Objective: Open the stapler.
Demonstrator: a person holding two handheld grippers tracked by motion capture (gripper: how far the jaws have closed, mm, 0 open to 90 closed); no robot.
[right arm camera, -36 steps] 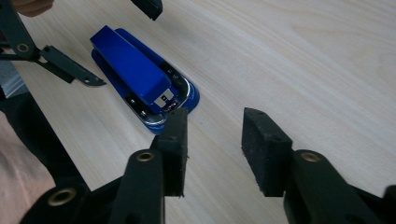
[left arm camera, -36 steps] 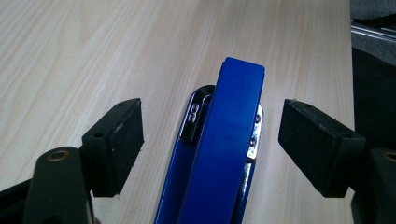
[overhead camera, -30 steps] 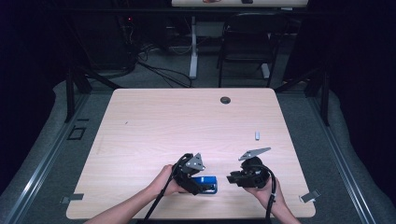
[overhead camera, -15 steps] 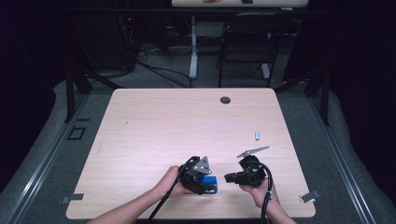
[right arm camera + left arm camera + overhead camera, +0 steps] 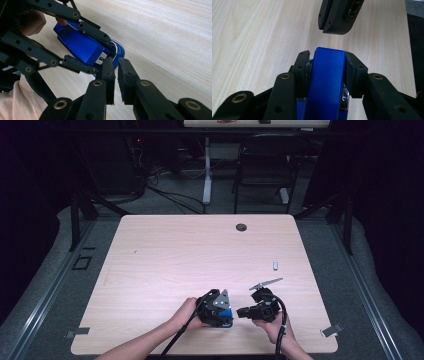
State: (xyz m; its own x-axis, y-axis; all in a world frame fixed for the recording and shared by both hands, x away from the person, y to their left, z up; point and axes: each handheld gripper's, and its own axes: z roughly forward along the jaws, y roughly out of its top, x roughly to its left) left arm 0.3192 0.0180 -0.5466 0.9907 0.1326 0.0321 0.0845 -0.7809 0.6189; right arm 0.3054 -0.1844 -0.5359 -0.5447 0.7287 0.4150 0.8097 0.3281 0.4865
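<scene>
My fixed overhead camera faces forward across the table point(image 5: 165, 250); both gripper cameras, inches away, share the blue stapler point(image 5: 327, 82).

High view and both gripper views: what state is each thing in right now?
Blue stapler: clamped between the left gripper's fingers, arm down.
Left gripper: jaws just closed, shut on the stapler.
Right gripper: shut, nothing held, tips at the stapler's front.
Small grey piece: lying loose on the table.
</scene>
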